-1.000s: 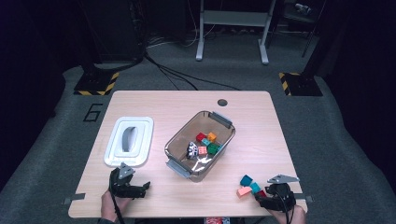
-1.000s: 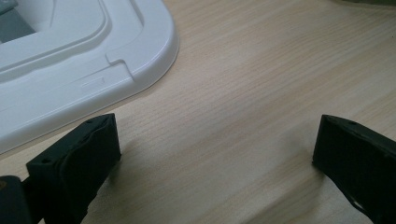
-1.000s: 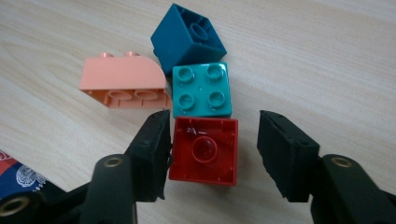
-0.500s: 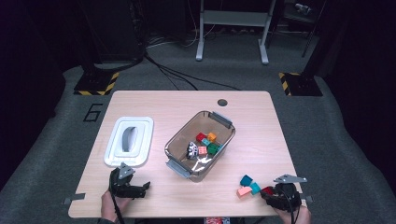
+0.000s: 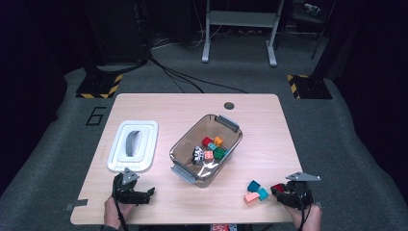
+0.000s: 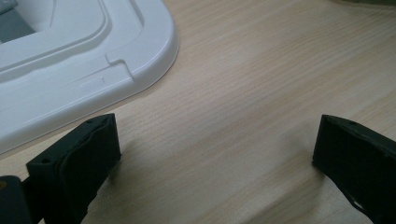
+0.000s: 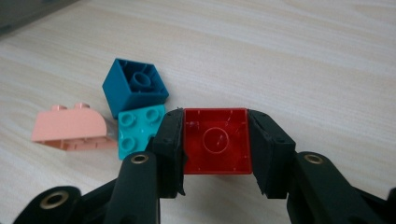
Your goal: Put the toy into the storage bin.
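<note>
At the lower right of the high view, a red toy brick (image 7: 217,141) is clamped in the right gripper (image 7: 215,144), its jaws having just closed on it, beside three loose bricks (image 5: 255,190). At the lower left, the left gripper (image 5: 129,187) is held wide open over bare table (image 6: 243,93).

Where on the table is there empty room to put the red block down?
Bare wood lies between the white lid and the clear bin, in front of the bin, and along the far edge by the round hole. It is crowded by the right gripper, beside the blue block, turquoise block and pink block.
</note>
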Demonstrator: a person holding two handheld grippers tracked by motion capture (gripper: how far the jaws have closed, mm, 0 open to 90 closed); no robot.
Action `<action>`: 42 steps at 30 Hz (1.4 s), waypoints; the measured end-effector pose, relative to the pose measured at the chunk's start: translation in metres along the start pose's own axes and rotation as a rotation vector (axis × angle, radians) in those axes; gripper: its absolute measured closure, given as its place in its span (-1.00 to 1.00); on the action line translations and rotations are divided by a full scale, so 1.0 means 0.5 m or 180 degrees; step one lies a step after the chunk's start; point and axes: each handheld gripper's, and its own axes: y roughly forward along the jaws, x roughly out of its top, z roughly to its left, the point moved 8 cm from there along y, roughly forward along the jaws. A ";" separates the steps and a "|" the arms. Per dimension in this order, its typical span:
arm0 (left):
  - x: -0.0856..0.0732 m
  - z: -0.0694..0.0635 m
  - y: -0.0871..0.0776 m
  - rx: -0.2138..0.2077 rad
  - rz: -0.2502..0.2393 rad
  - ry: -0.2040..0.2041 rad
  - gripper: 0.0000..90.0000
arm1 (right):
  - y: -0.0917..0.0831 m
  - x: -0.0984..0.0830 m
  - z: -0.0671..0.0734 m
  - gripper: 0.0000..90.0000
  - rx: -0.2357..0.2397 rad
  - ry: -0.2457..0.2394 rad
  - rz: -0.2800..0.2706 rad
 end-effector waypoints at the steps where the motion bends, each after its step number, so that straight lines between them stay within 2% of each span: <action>1: 0.000 0.000 0.000 0.0000 -0.0002 -0.0002 -0.99 | 0.000 0.004 -0.001 0.30 -0.0003 0.0000 -0.0021; 16: 0.000 0.000 0.000 0.0001 -0.0007 -0.0010 -0.99 | 0.024 0.079 0.004 0.30 0.0036 -0.0030 -0.0158; 18: 0.000 0.000 0.000 0.0002 -0.0008 -0.0011 -0.99 | 0.027 0.088 0.009 0.30 0.0047 0.0018 -0.0162; 19: 0.000 0.000 0.000 0.0001 -0.0008 -0.0011 -0.99 | 0.031 0.093 0.007 0.30 0.0043 -0.0042 -0.0179; 23: 0.000 0.000 0.000 -0.0001 -0.0009 -0.0013 -0.99 | 0.039 0.112 0.014 0.30 0.0078 -0.0034 -0.0202; 24: 0.000 0.000 0.000 0.0000 -0.0008 -0.0011 -0.99 | 0.041 0.117 0.012 0.30 0.0072 -0.0080 -0.0204; 31: 0.000 0.000 0.000 0.0003 -0.0011 -0.0012 -0.99 | 0.051 0.148 0.018 0.30 0.0108 -0.0072 -0.0229; 32: 0.000 0.000 0.001 0.0003 -0.0011 -0.0012 -0.99 | 0.051 0.152 0.021 0.30 0.0118 -0.0035 -0.0222; 42: 0.000 0.000 0.000 -0.0001 -0.0006 -0.0010 -0.99 | 0.058 0.197 0.026 0.30 0.0126 -0.0106 -0.0263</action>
